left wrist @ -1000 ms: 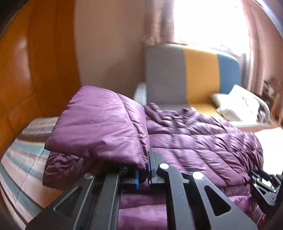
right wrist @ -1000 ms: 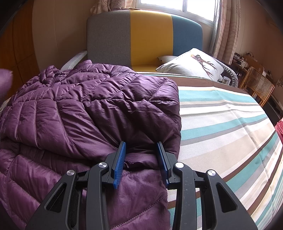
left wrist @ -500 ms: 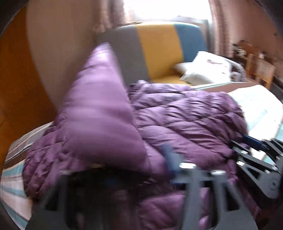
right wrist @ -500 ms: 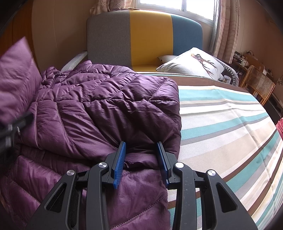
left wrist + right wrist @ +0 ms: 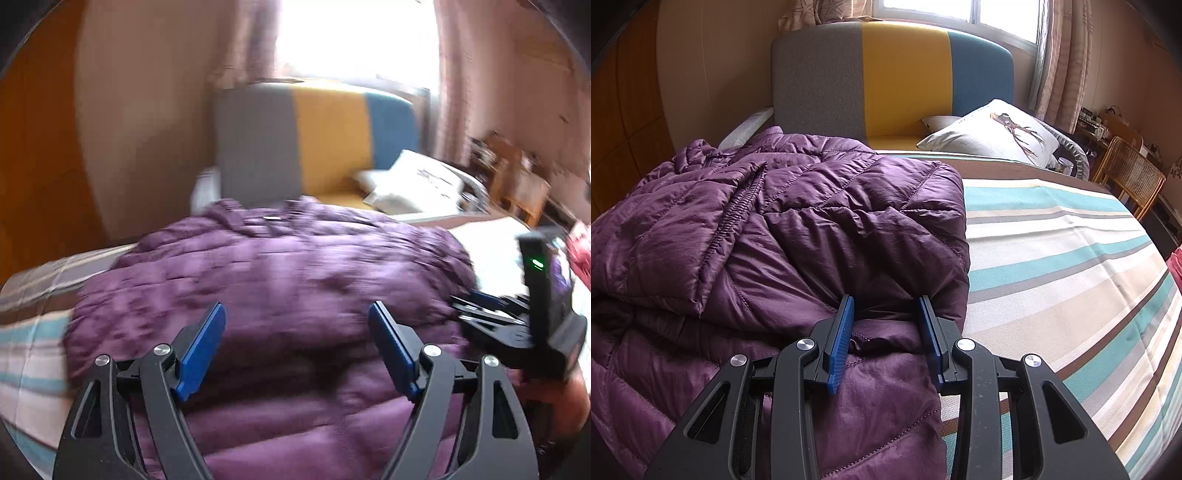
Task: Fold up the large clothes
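A purple quilted puffer jacket (image 5: 775, 240) lies bunched on the striped bed, one sleeve laid across its front. My right gripper (image 5: 885, 301) is shut on a thick fold at the jacket's right edge, with fabric squeezed between the blue pads. In the blurred left wrist view the same jacket (image 5: 295, 266) spreads below my left gripper (image 5: 297, 310). Its jaws are opening and stand wide apart, with nothing pressed between them. The right gripper (image 5: 480, 306) shows at the jacket's right side in that view.
The bedcover (image 5: 1052, 258) has teal, beige and brown stripes. A grey, yellow and blue headboard (image 5: 905, 74) and a white pillow (image 5: 993, 133) lie beyond. A cane chair (image 5: 1130, 177) stands at the right, and wooden wall panels (image 5: 37, 147) at the left.
My left gripper went from shut on the raised purple sleeve to wide open. The sleeve swung over and now lies on the jacket. The right gripper kept still.
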The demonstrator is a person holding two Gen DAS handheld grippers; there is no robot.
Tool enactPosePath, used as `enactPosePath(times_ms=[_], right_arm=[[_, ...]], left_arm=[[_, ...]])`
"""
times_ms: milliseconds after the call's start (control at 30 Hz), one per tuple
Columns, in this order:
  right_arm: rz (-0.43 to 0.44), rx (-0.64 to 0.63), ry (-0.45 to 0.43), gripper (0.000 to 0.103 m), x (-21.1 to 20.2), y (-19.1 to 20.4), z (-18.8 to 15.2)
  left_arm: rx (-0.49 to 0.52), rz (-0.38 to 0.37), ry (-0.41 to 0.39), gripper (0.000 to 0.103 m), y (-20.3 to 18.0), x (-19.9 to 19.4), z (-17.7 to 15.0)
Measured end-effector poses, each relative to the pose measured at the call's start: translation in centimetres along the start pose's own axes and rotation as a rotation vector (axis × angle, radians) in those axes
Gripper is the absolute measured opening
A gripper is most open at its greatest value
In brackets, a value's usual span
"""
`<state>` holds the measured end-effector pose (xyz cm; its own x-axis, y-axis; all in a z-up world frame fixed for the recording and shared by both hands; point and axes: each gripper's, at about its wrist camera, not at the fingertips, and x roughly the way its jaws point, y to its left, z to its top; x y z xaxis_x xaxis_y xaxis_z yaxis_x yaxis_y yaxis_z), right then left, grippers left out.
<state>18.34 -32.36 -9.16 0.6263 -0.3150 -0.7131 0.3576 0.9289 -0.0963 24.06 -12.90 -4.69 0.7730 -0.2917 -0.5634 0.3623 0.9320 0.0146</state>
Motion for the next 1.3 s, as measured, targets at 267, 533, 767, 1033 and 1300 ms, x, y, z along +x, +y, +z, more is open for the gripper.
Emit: enactPosePath(times_ms=[267, 533, 767, 1033, 1300], right_arm=[[0.091, -0.030, -0.096, 0.035, -3.2, 0.9, 0.7], [0.271, -0.150, -0.090, 0.035, -3.2, 9.2, 4.4], [0.219, -0.129, 0.031, 0.035, 3.4, 9.5, 5.3], [0.194, -0.140, -0.005, 0.035, 2.8, 9.6, 4.6], [0.194, -0.120, -0.005, 0.044, 2.8, 9.3, 4.4]], left_arm=[[-0.316, 0.275, 0.092, 0.081, 11.8, 2.1, -3.2], [-0.355, 0.254, 0.099, 0.086, 12.4, 2.5, -4.3], [-0.389, 0.198, 0.119, 0.092, 12.7, 2.9, -4.8], [-0.311, 0.236, 0.068, 0.091, 11.5, 2.1, -1.4], [-0.203, 0.379, 0.251, 0.092, 14.3, 10.4, 0.5]])
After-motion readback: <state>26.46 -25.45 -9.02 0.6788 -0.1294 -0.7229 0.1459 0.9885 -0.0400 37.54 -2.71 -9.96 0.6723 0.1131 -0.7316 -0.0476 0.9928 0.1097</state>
